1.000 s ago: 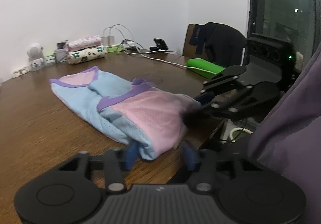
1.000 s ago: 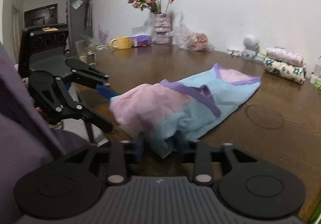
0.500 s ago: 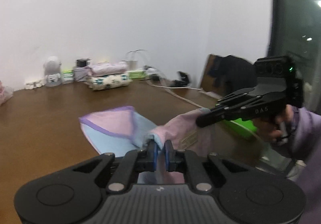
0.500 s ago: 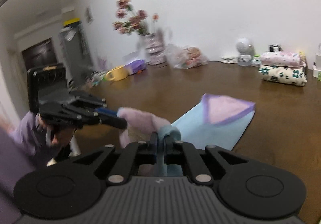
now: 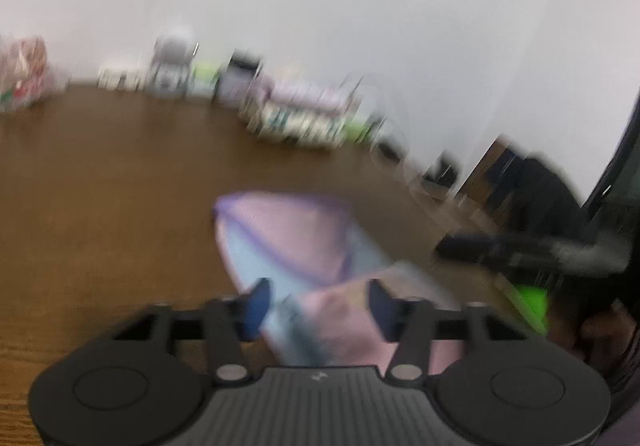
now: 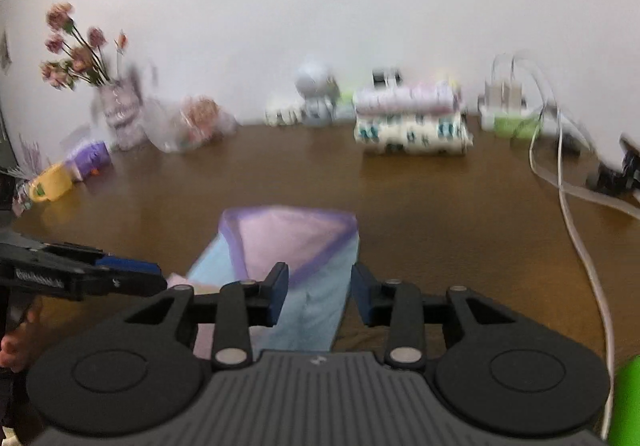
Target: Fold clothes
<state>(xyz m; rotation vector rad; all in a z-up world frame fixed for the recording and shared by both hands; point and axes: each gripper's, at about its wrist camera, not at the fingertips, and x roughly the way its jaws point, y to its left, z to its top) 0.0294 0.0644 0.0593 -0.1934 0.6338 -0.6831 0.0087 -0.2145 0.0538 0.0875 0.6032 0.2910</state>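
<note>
Fingers spread | garment between | folded stack behind

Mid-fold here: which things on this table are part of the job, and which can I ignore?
Part of the job:
- pink and blue garment
- left gripper, jaws open
- right gripper, jaws open

Just lying about:
- stack of folded clothes
- vase of flowers
- yellow mug
- white cables
- small white figurine
</note>
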